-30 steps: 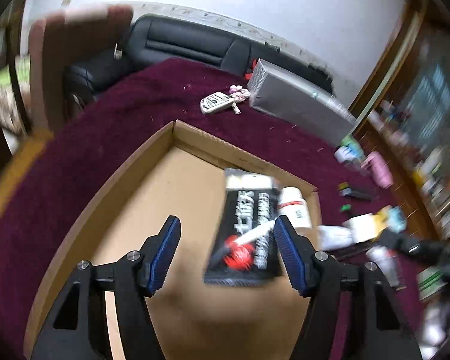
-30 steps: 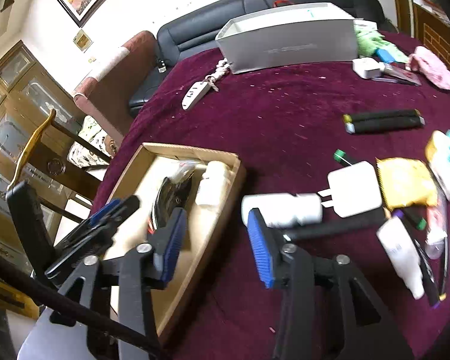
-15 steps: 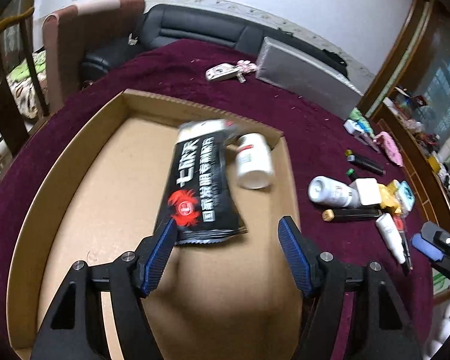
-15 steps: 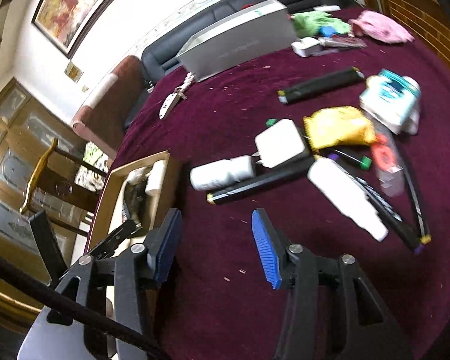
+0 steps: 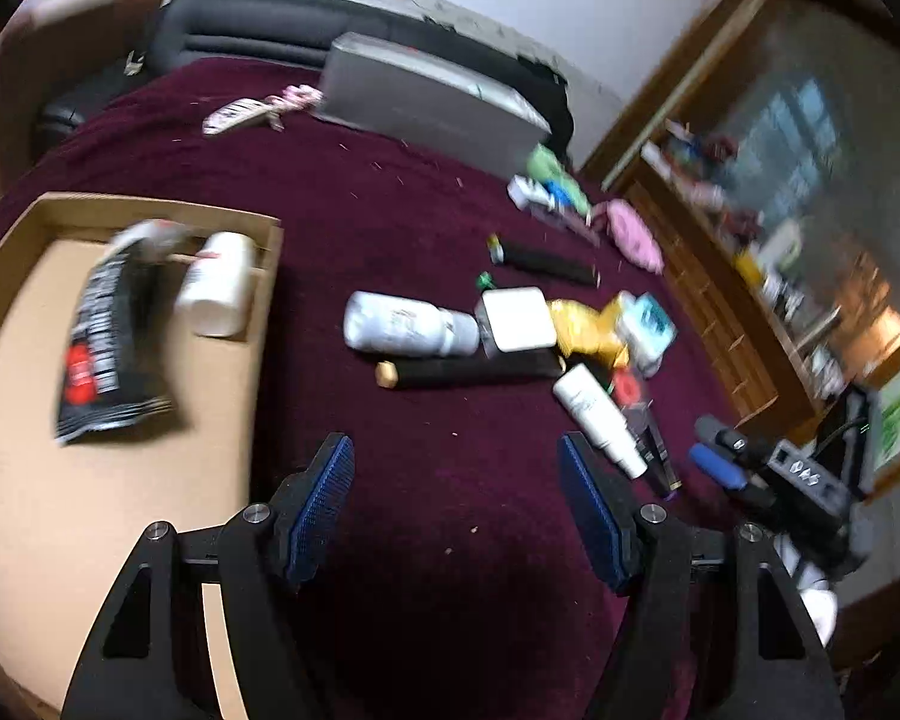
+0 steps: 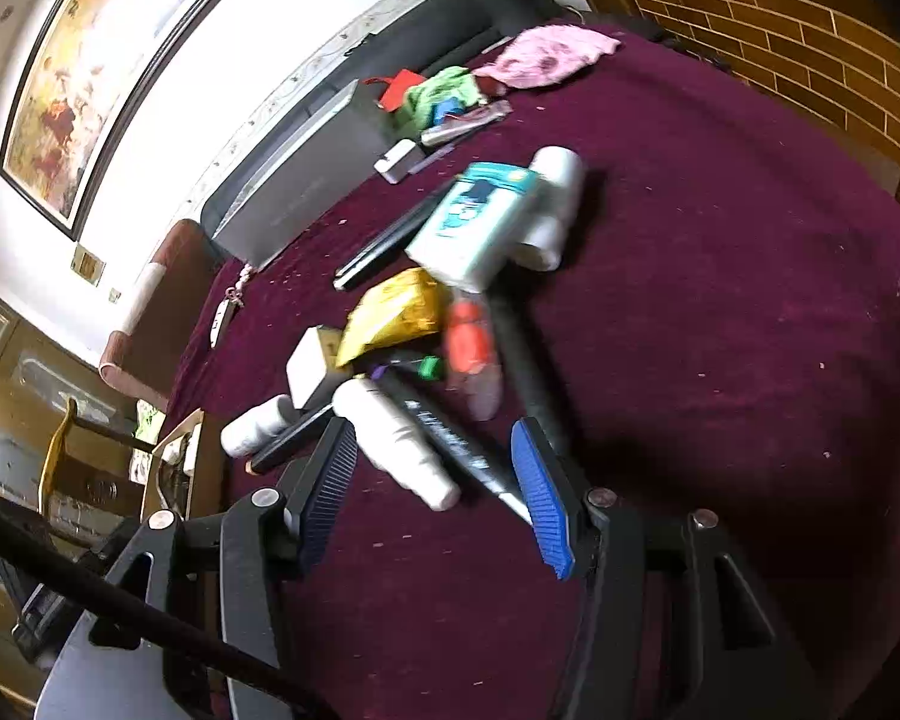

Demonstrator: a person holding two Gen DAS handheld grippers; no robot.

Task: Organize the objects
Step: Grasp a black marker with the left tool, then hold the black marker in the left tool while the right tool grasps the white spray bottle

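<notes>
**Both grippers spread wide over a cluttered maroon table**

Meanwhile, the left gripper (image 5: 457, 495) hangs above bare maroon tablecloth (image 5: 390, 210), its blue-padded jaws wide apart with nothing between them. To its left sits a shallow cardboard box (image 5: 120, 207) holding two things: a black snack packet (image 5: 108, 342) with red and white print, lying flat, and a white pill bottle (image 5: 216, 285) on its side just beside the packet, near the box's far right corner.

Right of the box, loose items lie in a cluster on the cloth. A white bottle (image 5: 408, 324) lies on its side, its cap end against a white charger block (image 5: 519, 318). Just in front of both lies a long black tube (image 5: 468, 369) with a gold end. Past the charger come a yellow foil pouch (image 5: 588, 333) and a teal-and-white packet (image 5: 648, 324). A slim white squeeze tube (image 5: 597, 417) lies nearest the left gripper's right finger. Farther back rest a second black tube (image 5: 546, 261), a pink cloth (image 5: 633, 237) and a long grey box (image 5: 426, 102).

The right gripper (image 6: 435, 474) also stands open, empty, low over the cloth. The squeeze tube (image 6: 396, 438) and a black marker (image 6: 450, 438) lie in the gap ahead of its fingers, not clamped. Beyond them a red-capped item is too blurred to identify. The left gripper's view shows the right gripper (image 5: 720, 450) at the table's right edge.
</notes>
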